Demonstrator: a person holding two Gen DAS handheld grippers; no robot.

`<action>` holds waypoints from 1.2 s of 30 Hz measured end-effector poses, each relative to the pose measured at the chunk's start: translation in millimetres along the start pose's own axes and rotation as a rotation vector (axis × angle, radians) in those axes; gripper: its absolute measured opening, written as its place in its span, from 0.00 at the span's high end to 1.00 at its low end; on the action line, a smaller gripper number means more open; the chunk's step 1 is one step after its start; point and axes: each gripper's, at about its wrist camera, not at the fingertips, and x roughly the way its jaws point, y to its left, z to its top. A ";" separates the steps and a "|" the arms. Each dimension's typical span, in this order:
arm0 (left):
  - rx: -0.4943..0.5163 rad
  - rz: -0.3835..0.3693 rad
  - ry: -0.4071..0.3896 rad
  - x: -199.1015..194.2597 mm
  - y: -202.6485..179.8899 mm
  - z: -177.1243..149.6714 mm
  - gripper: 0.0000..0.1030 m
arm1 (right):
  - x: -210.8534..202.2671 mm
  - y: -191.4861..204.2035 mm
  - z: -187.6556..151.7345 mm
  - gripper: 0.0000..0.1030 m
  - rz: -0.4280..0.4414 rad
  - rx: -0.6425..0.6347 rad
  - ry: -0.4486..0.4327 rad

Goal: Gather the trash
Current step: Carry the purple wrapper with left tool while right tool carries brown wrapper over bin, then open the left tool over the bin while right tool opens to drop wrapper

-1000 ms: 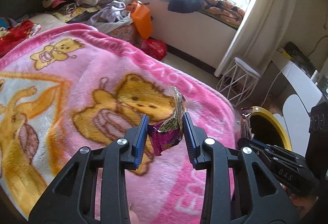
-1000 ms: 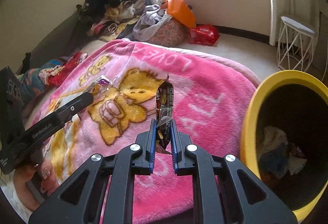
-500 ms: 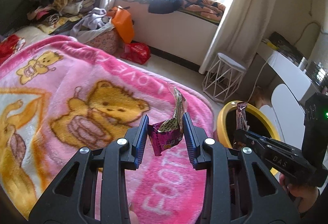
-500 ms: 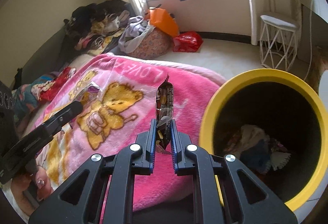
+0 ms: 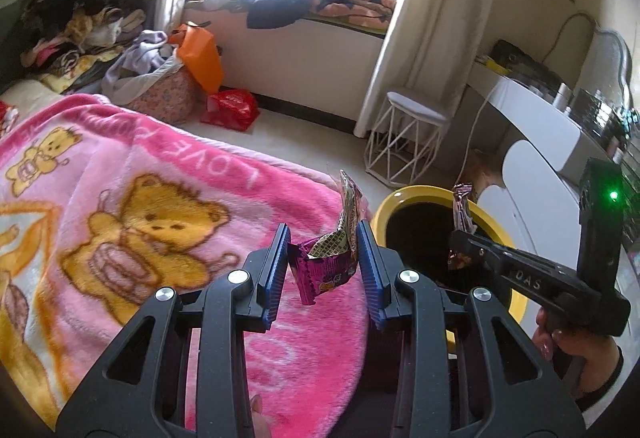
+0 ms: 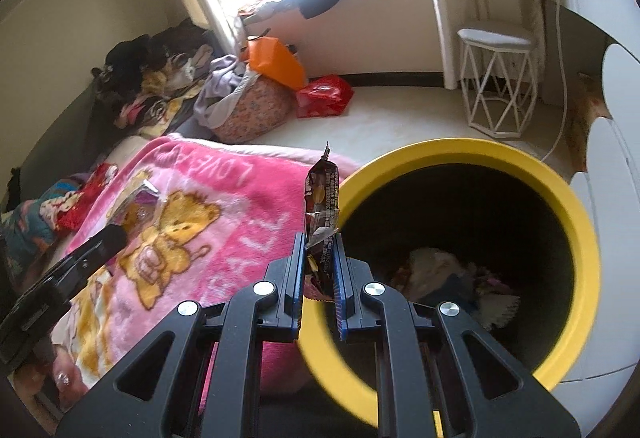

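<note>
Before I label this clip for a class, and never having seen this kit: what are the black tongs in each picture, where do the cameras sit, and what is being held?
There is no robot here: a person holds a hand-squeezed gripper in each hand, and a wide-angle camera on each looks out along its two fingers. One picture comes from the left gripper, which is closed on a crumpled purple wrapper. The other comes from the right gripper, closed on a dark wrapper that stands upright between the pads. Below lies a pink blanket with teddy bears. Beside it stands a yellow bin with rubbish already inside. In the left view, the right gripper holds its wrapper over the bin's mouth.
</note>
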 end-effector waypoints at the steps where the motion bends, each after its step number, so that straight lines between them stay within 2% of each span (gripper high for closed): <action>1: 0.004 -0.004 0.001 0.8 -2.4 0.0 0.73 | -0.8 -3.8 0.2 0.88 -0.012 0.003 -0.002; 19: 0.126 -0.074 0.058 29.7 -64.3 -8.4 0.73 | -12.7 -72.0 -0.8 0.88 -0.105 0.113 -0.024; 36: 0.200 -0.103 0.132 71.9 -107.3 -17.8 0.73 | -10.1 -98.6 -9.7 0.87 -0.142 0.112 0.014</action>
